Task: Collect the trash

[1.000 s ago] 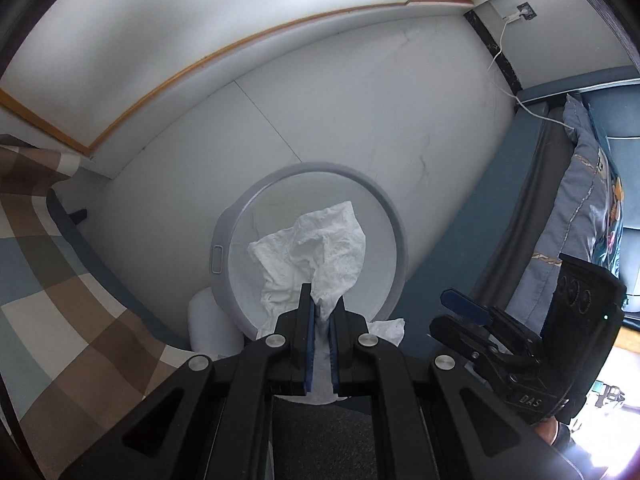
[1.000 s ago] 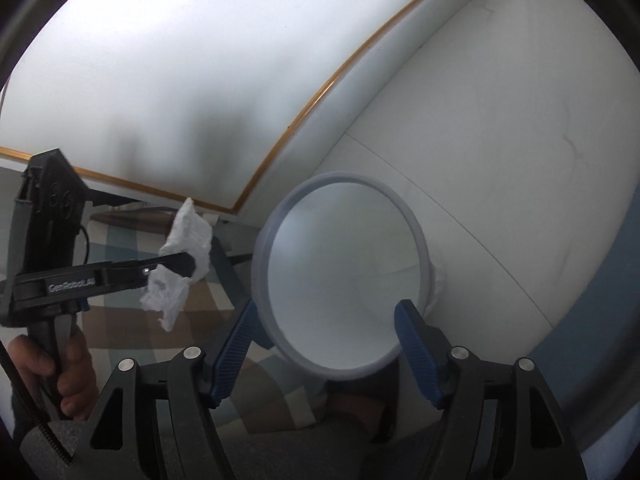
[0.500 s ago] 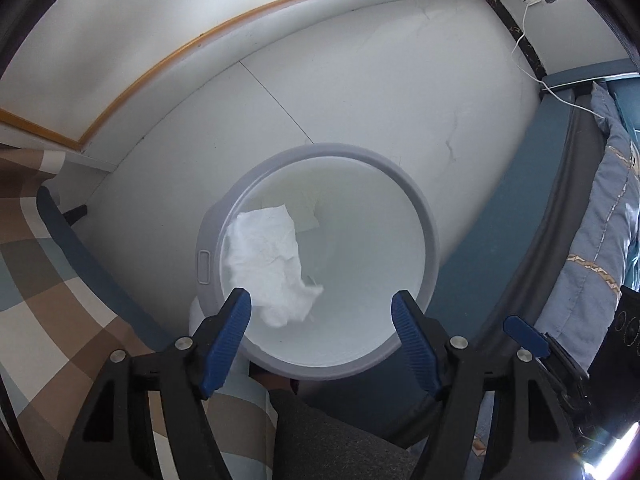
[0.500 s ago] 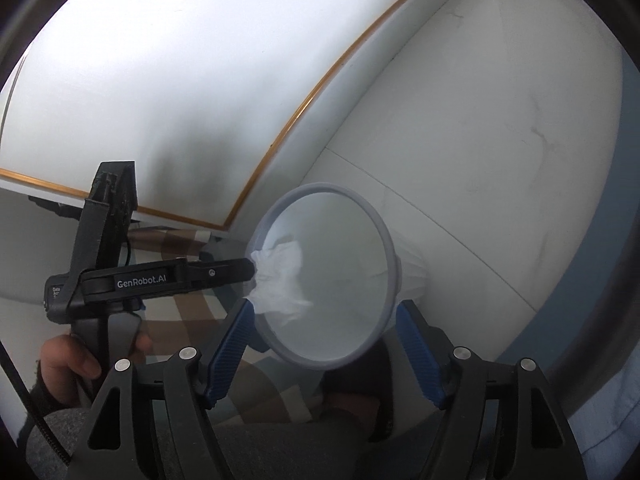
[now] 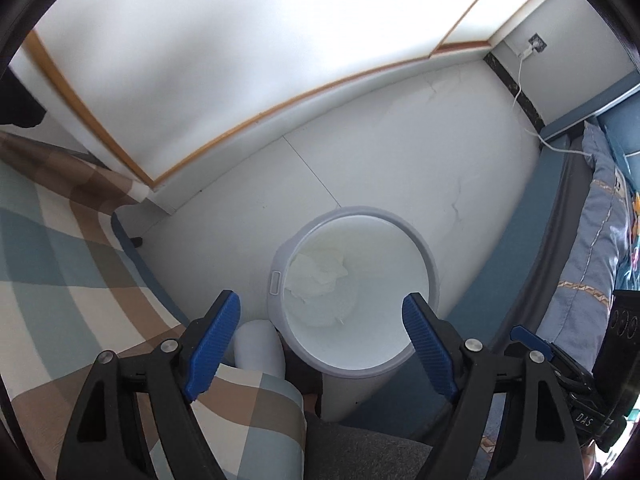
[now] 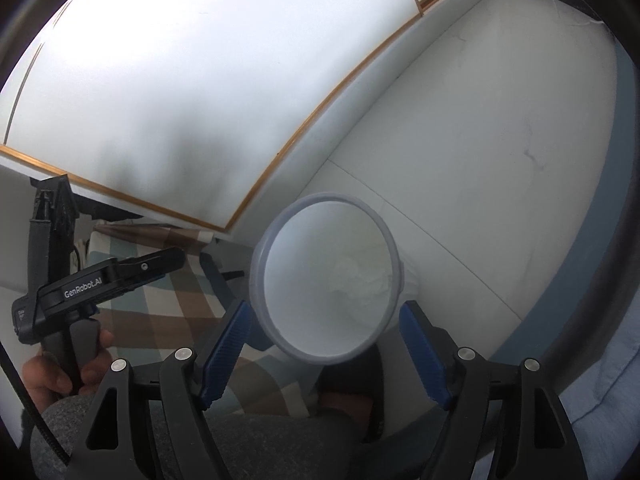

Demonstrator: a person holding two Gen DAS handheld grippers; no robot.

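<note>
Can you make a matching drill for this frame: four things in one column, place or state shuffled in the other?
Things:
1. crumpled tissue
2. trash bin
3. left hand-held gripper
4. checked blanket

Place or state:
A. standing on the white floor, grey rim up
B. spread at the left of the left wrist view
C. lying inside the bin
D. jaws opening, nothing between them

Pairs: 1-C, 2-A, 3-D, 4-B
</note>
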